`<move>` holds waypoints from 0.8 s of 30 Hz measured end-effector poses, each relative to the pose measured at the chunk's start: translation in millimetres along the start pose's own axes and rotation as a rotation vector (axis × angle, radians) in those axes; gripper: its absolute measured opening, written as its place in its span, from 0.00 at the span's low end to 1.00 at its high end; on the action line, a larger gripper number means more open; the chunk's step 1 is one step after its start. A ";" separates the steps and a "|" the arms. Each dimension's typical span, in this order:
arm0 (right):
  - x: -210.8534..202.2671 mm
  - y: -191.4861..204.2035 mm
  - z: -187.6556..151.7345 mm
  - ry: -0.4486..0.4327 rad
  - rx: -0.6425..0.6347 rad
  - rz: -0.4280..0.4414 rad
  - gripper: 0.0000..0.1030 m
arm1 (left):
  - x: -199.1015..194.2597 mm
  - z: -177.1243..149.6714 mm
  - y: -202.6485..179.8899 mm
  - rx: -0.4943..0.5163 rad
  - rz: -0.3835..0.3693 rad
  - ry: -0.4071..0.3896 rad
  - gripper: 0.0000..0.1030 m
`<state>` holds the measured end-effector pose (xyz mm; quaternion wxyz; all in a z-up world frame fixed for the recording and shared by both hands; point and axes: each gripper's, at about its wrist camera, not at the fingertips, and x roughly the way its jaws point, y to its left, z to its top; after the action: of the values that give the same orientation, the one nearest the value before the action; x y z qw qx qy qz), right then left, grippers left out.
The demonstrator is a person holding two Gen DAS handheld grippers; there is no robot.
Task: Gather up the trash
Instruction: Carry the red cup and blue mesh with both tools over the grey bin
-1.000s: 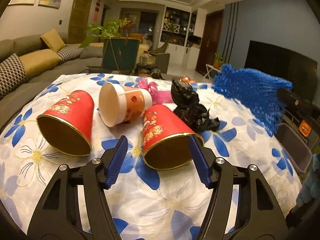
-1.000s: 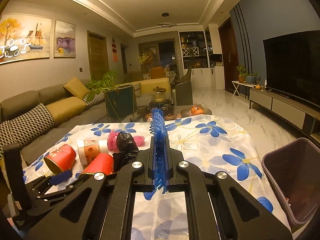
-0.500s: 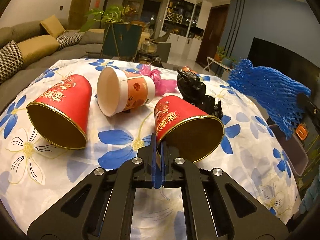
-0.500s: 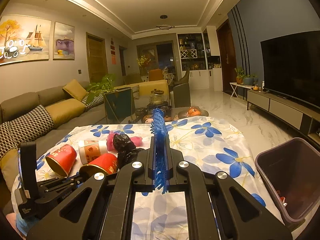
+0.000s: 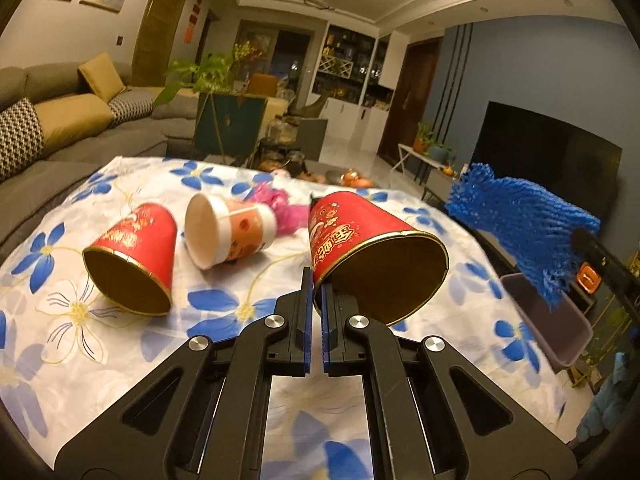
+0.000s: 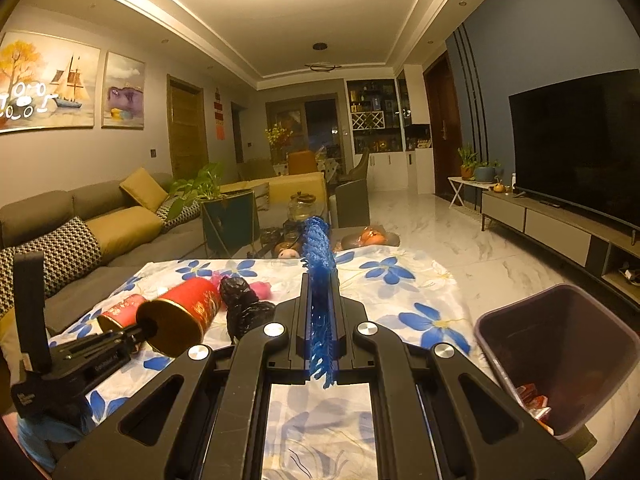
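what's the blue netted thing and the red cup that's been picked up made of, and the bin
Blue netted thing: looks like soft foam mesh, matte, with an open lattice and frayed edges, pinched flat in the right tongs.
Red cup: probably coated paper, a glossy printed wall, a gold rim and lining, held by its thin wall in the left tongs.
Bin: seemingly moulded plastic, smooth dull purple walls.

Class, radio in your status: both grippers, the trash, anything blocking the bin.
Left gripper shut on red cup rim, cup lifted. Right gripper shut on blue foam net. Bin open beside table, path looks clear.
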<state>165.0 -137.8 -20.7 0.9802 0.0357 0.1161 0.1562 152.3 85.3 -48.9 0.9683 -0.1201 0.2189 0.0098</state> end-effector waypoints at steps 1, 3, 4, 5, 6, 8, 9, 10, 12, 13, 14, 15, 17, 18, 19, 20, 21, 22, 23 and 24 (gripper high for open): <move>-3.5 -2.1 0.5 -0.004 0.001 -0.004 0.07 | -2.1 1.8 -3.5 0.003 -0.004 -0.005 0.02; -9.9 -5.6 1.5 -0.009 0.002 -0.013 0.07 | -5.6 5.1 -12.0 0.012 -0.013 -0.012 0.02; -13.7 -8.7 1.9 -0.014 0.003 -0.020 0.07 | -7.1 6.6 -16.9 0.016 -0.019 -0.015 0.02; -17.1 -11.5 2.2 -0.017 0.004 -0.026 0.07 | -7.8 7.8 -19.7 0.018 -0.022 -0.018 0.02; -20.8 -14.8 2.7 -0.021 0.006 -0.033 0.07 | -9.0 9.1 -25.0 0.023 -0.029 -0.021 0.02; -27.2 -21.2 3.1 -0.028 0.009 -0.046 0.07 | -10.8 11.1 -35.6 0.034 -0.043 -0.027 0.02; -30.9 -24.7 3.8 -0.031 0.011 -0.054 0.07 | -11.6 11.2 -39.9 0.037 -0.047 -0.030 0.02; -33.4 -27.6 3.7 -0.034 0.013 -0.060 0.07 | -11.9 11.5 -44.1 0.042 -0.054 -0.032 0.02; -40.0 -35.1 3.7 -0.042 0.014 -0.078 0.07 | -12.3 12.4 -54.8 0.053 -0.067 -0.035 0.02; -42.2 -38.0 3.5 -0.045 0.015 -0.085 0.07 | -11.8 12.7 -58.9 0.058 -0.071 -0.036 0.02; -44.5 -40.9 3.3 -0.048 0.016 -0.092 0.07 | -11.5 12.9 -62.6 0.062 -0.076 -0.036 0.02; -47.5 -45.4 3.2 -0.053 0.017 -0.103 0.07 | -11.0 13.0 -68.9 0.067 -0.084 -0.036 0.02; -51.3 -52.0 2.9 -0.058 0.022 -0.119 0.07 | -9.6 13.7 -78.2 0.076 -0.097 -0.036 0.02; -52.7 -54.8 2.4 -0.060 0.024 -0.126 0.07 | -9.1 14.1 -83.9 0.082 -0.105 -0.037 0.02; -54.2 -58.4 2.0 -0.062 0.026 -0.135 0.07 | -8.2 14.0 -88.4 0.086 -0.110 -0.037 0.02; -55.0 -62.1 1.8 -0.064 0.027 -0.143 0.07 | -7.1 13.8 -94.2 0.092 -0.118 -0.038 0.02; -57.4 -66.2 1.6 -0.067 0.028 -0.154 0.07 | -6.4 13.6 -98.6 0.097 -0.124 -0.038 0.02; -59.0 -70.2 1.6 -0.070 0.030 -0.164 0.07 | -5.4 13.7 -104.6 0.105 -0.131 -0.039 0.02; -58.8 -72.7 3.1 -0.071 0.031 -0.171 0.07 | -3.9 13.8 -110.6 0.111 -0.139 -0.040 0.02; -60.3 -75.7 3.0 -0.073 0.031 -0.179 0.07 | -3.0 13.8 -115.1 0.116 -0.145 -0.040 0.02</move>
<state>132.5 -228.7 -12.7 0.9932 0.0462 0.0853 0.0646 163.6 -23.1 -9.3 0.9760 -0.0791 0.1903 -0.0704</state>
